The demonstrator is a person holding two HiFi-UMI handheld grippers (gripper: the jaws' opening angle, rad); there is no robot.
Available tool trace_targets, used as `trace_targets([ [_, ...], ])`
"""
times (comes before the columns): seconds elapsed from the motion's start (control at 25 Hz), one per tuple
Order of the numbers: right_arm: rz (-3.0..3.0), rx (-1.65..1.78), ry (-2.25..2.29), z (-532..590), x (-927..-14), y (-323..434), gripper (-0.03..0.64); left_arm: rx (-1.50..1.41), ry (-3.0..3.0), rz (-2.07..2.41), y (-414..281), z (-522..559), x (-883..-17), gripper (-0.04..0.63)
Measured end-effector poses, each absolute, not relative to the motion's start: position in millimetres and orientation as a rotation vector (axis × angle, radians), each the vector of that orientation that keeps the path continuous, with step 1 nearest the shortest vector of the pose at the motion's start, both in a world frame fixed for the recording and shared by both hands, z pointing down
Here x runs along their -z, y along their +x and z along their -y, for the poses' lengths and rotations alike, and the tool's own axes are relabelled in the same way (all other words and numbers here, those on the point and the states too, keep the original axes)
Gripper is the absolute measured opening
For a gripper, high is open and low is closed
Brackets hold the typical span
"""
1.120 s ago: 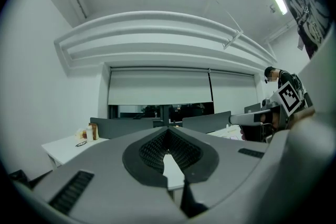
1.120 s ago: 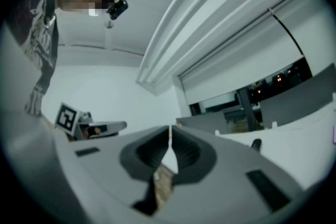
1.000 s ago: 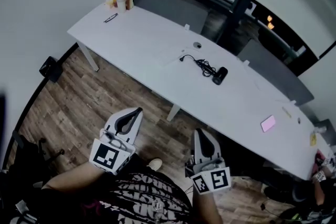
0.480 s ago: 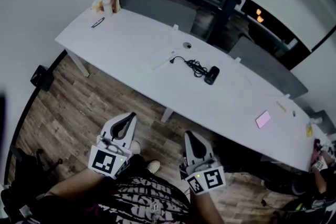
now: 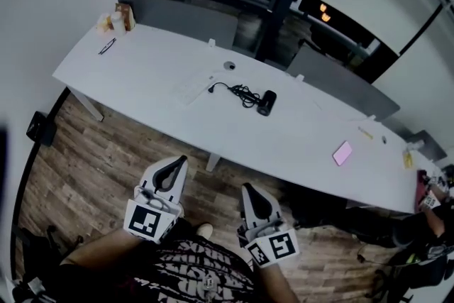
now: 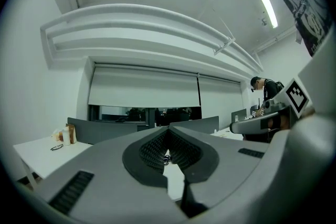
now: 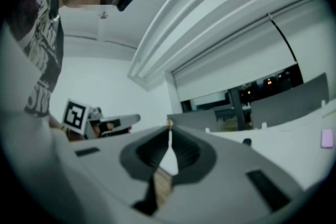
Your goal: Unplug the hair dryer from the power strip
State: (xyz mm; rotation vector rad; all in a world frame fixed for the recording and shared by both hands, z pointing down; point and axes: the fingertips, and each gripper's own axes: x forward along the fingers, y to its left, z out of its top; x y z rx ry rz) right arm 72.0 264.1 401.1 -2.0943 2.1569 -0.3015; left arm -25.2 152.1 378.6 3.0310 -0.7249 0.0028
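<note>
— White on white: the power strip [image 5: 190, 89] is only a faint outline on the desk [image 5: 135, 78], near the middle of its length and towards the far edge. Its sockets cannot be made out.

— And the hair dryer?

— The black hair dryer [image 5: 267, 103] lies just right of the strip, its cord [image 5: 240, 91] bunched between them. The plug [image 5: 211, 88] sits at the strip's end; whether it is seated in a socket I cannot tell.

— Grippers?

— The left gripper [image 5: 177, 163] and right gripper [image 5: 248, 189] hang over the wood floor [image 5: 92, 152], short of the desk's front edge and well apart from the dryer. In each gripper's own view the fingers meet at the tips with nothing between them.

— Room for moving?

— The front edge is open, with one desk leg [image 5: 213, 161] showing below it. Grey screens [image 5: 177, 10] line the far edge. Small containers [image 5: 117, 18] crowd the far-left corner, and a pink item [image 5: 342, 152] lies near the front edge towards the right. The right end is cut off, with a second person [image 5: 418, 223] only partly in frame.

— Any writing?

— Only the black-and-white squares on the marker cubes [image 5: 147, 216]. The print on the wearer's shirt [image 5: 198, 266] is too blurred to read.
</note>
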Motion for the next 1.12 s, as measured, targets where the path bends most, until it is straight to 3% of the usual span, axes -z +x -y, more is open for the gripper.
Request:
trace_targets([
  [0.8,-2.390,0.218,-1.933,-138.3,-380.7,7.5,0.037,-0.001,3.007,0.862,-85.2,-58.2,-380.1,0.026],
  [1.12,-2.340,0.209,-2.001,-130.1,-385.3,6.2,0.037,-0.010,3.053,0.707,-77.4,-55.5,-385.0,0.026],
])
